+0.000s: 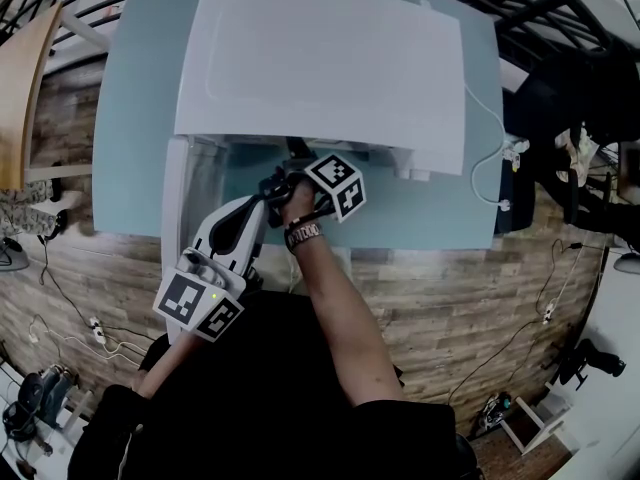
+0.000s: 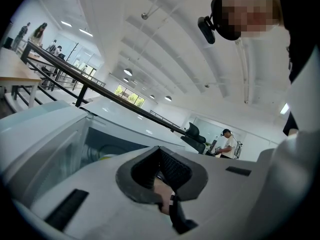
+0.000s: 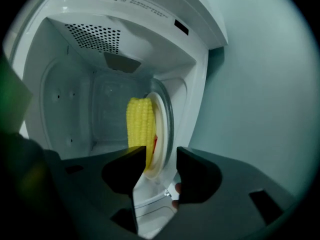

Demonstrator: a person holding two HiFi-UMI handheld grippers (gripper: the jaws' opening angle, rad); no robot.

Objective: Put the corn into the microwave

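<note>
The white microwave stands on a teal table with its door swung open to the left. In the right gripper view a yellow corn cob lies on a white plate inside the cavity. My right gripper reaches into the opening and is open. The cob's near end shows just past its left jaw, and neither pad presses on it. In the head view its marker cube sits at the opening. My left gripper hovers by the open door. Its jaws look shut with nothing between them.
A white cable and plug lie on the table right of the microwave. A wooden tabletop stands at the far left. Cables and tools lie on the wood-pattern floor. A person stands far off in the left gripper view.
</note>
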